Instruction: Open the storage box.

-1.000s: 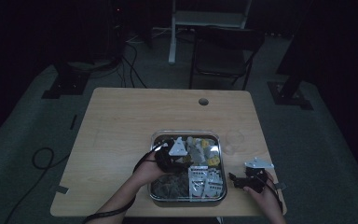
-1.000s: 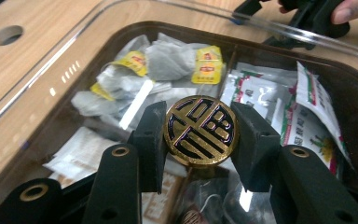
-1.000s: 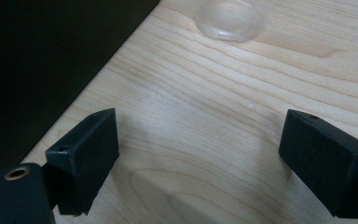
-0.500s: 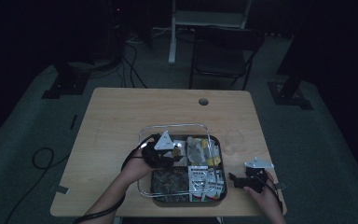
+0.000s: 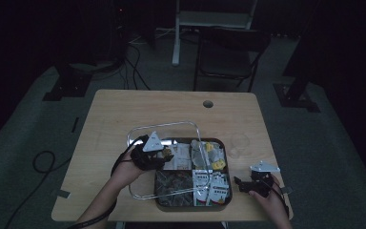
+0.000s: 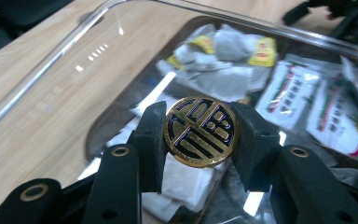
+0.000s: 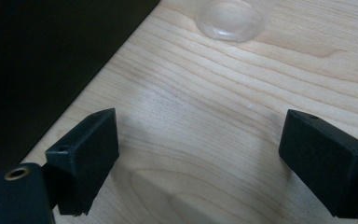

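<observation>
My left gripper [image 5: 164,153] is shut on a round gold-and-black knob [image 6: 199,131], which sits on a clear lid [image 5: 138,136]. The lid hangs tilted over the left half of a dark compartment tray [image 5: 190,206] and juts out past its left side. In the left gripper view both black jaws press the sides of the knob, with the clear lid [image 6: 70,60] under them. The tray holds tea bags [image 5: 205,152], white sachets [image 5: 212,183] and darker packets [image 5: 171,183]. My right gripper [image 5: 241,183] rests open on the table right of the tray, nothing between its jaws [image 7: 200,158].
A small clear glass [image 5: 238,143] stands on the wooden table [image 5: 124,109] right of the tray, and the glass [image 7: 228,18] lies ahead of the right jaws. The table's edge [image 7: 88,88] runs close to the right gripper. A chair [image 5: 228,52] stands behind the table.
My left gripper has carried the lid leftward and slightly up, so it has shifted from covering the tray to overhanging its left side. The right gripper has kept still.
</observation>
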{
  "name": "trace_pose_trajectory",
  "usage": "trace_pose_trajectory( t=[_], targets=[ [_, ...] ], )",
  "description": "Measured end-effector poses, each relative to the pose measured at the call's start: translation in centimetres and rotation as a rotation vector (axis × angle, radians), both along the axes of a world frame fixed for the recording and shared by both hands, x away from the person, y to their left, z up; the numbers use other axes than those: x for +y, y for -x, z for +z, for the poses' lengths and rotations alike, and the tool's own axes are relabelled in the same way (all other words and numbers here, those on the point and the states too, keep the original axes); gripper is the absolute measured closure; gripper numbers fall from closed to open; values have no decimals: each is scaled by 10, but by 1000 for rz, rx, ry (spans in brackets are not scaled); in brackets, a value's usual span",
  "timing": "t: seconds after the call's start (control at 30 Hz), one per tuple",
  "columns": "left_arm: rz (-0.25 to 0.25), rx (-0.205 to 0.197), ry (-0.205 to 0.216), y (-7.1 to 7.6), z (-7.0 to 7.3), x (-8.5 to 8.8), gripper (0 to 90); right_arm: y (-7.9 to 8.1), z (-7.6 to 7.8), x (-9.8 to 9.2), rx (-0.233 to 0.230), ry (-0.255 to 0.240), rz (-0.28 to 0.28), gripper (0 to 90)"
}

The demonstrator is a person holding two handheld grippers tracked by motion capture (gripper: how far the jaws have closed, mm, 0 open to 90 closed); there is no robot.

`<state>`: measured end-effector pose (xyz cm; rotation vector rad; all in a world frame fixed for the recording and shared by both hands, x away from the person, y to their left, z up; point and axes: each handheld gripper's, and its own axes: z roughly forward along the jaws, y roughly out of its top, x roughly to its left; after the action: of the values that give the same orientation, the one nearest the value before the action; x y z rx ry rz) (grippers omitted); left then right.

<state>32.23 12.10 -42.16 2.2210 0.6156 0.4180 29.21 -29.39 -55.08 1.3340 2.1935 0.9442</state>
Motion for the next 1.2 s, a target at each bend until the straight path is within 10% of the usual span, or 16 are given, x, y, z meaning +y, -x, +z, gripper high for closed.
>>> trace_pose_trajectory(
  t=[1.2],
  targets=[
    [271,3,53,-2,-13,113,595,0,0,0,1,0,-1,111]
  ],
)
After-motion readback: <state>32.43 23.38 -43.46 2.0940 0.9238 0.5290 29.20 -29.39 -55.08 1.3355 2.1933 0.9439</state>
